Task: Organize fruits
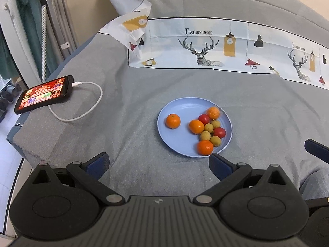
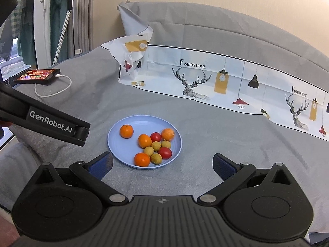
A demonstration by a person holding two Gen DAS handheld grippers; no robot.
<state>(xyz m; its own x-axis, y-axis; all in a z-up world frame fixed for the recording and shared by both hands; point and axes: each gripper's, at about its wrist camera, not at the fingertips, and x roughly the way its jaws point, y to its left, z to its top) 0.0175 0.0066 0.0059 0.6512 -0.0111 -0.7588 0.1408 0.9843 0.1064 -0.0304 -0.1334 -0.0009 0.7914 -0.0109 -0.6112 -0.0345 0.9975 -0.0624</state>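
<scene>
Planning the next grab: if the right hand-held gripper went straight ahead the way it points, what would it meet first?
Probably the blue plate, near rim first, then the nearest orange. The right hand-held gripper is open; depth is uncertain.

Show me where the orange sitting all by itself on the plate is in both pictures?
Left wrist view: the lone orange sits on the left part of the blue plate, just right of picture centre.
Right wrist view: the lone orange lies at the plate's upper left, left of picture centre.
Shared landmark: the phone with its white cable, far left in both.
</scene>
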